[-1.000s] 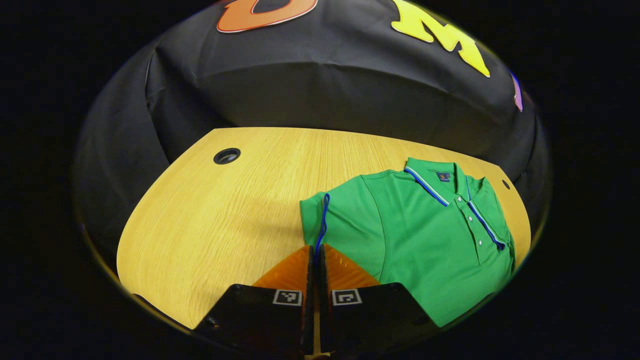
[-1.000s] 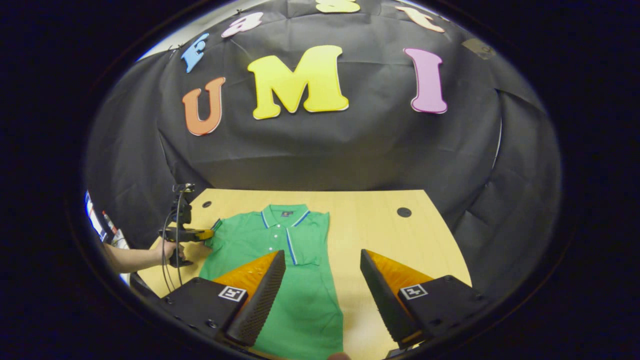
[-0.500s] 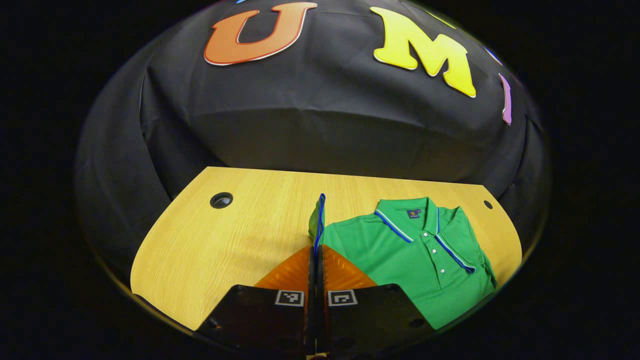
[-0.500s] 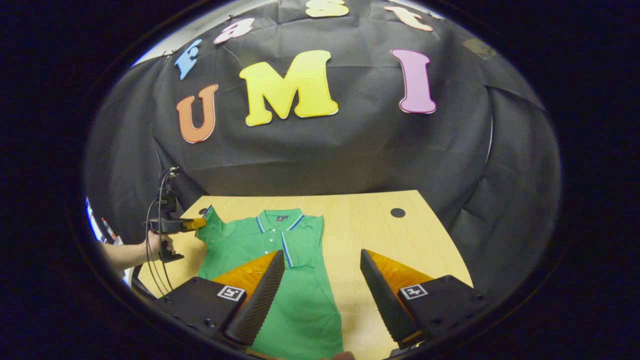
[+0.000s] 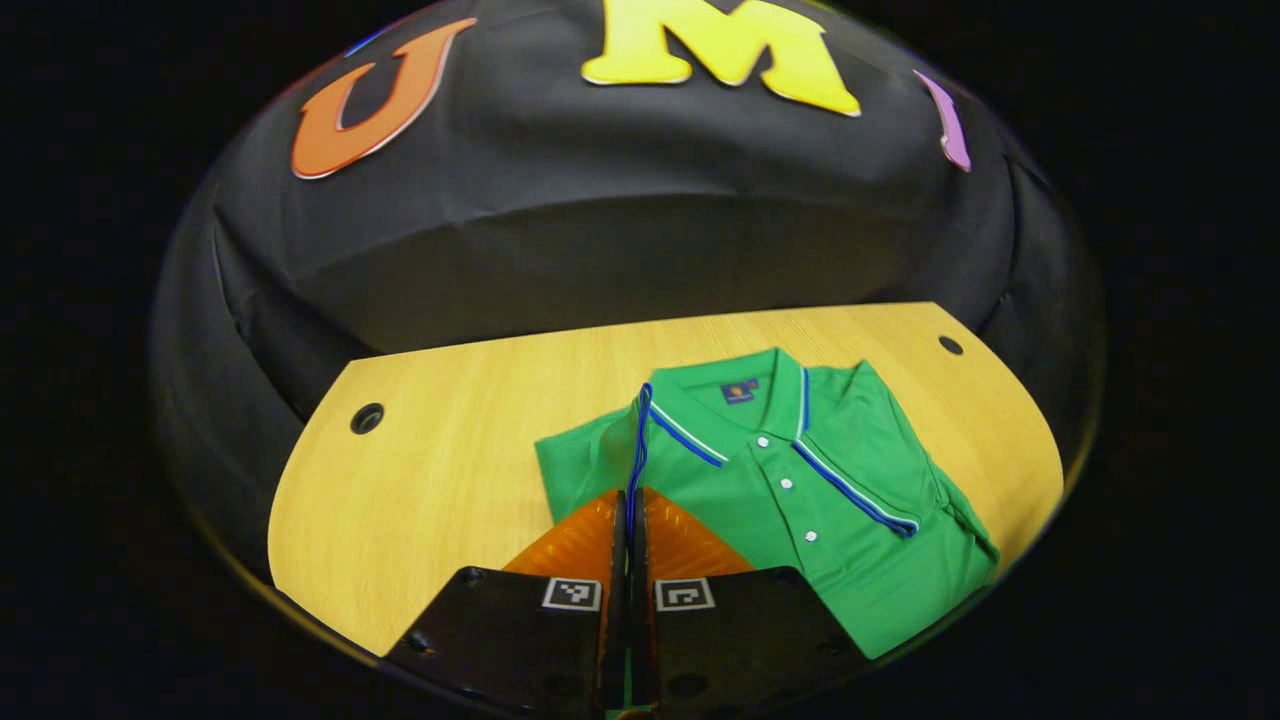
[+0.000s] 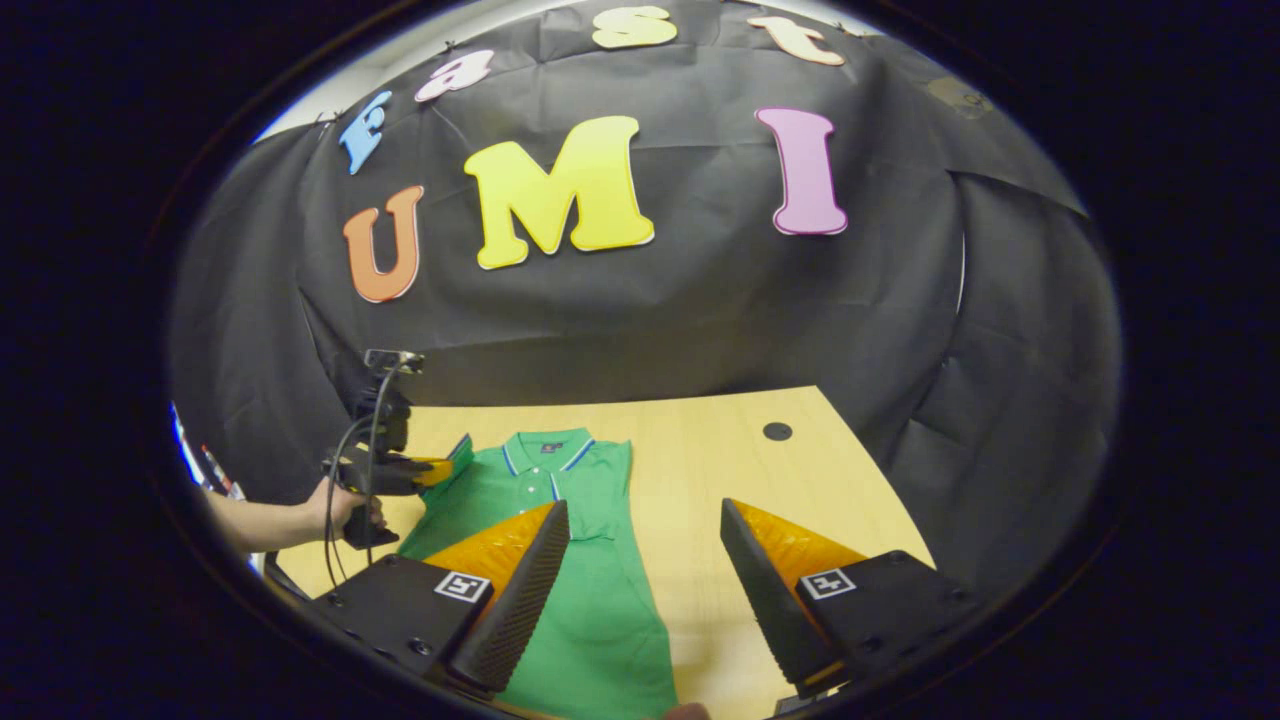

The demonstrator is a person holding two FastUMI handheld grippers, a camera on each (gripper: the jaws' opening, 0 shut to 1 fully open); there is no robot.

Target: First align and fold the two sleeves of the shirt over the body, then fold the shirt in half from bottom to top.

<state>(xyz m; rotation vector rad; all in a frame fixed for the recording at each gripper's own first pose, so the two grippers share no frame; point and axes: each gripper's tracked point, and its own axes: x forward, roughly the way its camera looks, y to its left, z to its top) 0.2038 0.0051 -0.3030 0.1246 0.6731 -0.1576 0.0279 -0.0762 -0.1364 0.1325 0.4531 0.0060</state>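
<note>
A green shirt [image 5: 800, 500] lies flat on the wooden surface [image 5: 450, 480], collar toward the wall at twelve o'clock. The left gripper [image 5: 628, 515] has its jaws closed on the blue-trimmed sleeve [image 5: 640, 440], lifted over the shirt's body. The right gripper [image 6: 645, 560] hovers at the shirt's four o'clock, jaws wide apart, gripping nothing.
</note>
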